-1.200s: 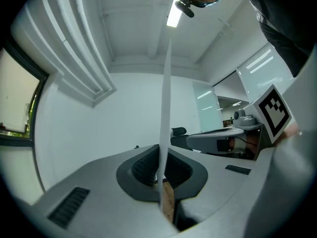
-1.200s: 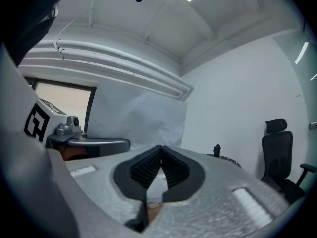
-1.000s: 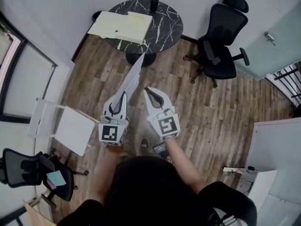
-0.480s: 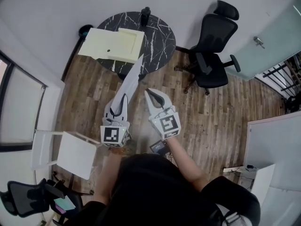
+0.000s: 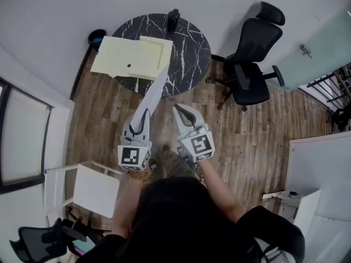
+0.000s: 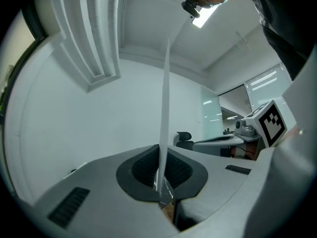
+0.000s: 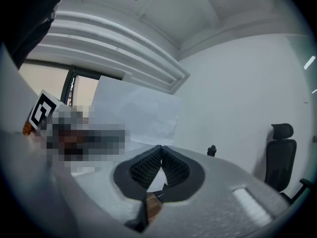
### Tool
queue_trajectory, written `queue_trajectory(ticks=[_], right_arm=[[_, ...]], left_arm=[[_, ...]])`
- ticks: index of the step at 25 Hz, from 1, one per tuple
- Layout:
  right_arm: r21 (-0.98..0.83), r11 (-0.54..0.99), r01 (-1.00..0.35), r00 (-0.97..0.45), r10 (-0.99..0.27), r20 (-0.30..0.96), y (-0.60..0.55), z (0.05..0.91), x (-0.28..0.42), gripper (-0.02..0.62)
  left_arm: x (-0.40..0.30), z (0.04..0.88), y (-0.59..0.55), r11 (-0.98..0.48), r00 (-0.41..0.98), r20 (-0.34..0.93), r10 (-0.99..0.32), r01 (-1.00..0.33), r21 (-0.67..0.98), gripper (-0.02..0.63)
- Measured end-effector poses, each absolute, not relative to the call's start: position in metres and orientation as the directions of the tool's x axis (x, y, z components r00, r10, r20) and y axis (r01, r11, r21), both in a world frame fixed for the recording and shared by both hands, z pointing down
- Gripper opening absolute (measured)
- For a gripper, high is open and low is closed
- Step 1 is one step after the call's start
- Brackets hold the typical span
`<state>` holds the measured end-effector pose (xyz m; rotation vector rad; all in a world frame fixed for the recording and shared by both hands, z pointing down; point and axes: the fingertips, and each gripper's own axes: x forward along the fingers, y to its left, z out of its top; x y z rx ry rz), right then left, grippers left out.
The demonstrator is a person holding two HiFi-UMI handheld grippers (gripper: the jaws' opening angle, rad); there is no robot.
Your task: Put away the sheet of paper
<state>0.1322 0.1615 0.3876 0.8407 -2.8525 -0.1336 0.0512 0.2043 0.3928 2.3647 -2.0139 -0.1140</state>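
The white sheet of paper [image 5: 155, 90] stands upright and edge-on in front of me, its top corner reaching over the round table's near rim. My left gripper [image 5: 142, 117] is shut on its lower edge. In the left gripper view the sheet [image 6: 164, 103] rises as a thin strip from between the closed pads of the left gripper [image 6: 159, 175]. My right gripper [image 5: 179, 110] hovers just right of the sheet, shut and empty. In the right gripper view the sheet [image 7: 137, 114] shows flat-on behind the closed right gripper [image 7: 160, 151]. A pale yellow open folder [image 5: 131, 57] lies on the table.
The black marble table [image 5: 192, 51] stands against the wall, with a dark bottle [image 5: 173, 18] at its far edge. A black office chair [image 5: 250, 64] is to its right. A white folding chair [image 5: 96, 188] stands at my left. The floor is wood planks.
The table and folder have come nearer in the head view, and the white chair has slid back toward me. Both grippers keep their pose, the left still holding the sheet.
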Motion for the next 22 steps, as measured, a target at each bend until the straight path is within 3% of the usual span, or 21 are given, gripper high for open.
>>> queue_trajectory(ticks=[22], right_arm=[[0.143, 0.856, -0.497, -0.844, -0.515, 0.147, -0.133, 0.415, 0.026, -0.002]], left_arm=[[-0.075, 0.422, -0.070, -0.237, 0.239, 0.056, -0.969, -0.971, 0.045, 0.002]])
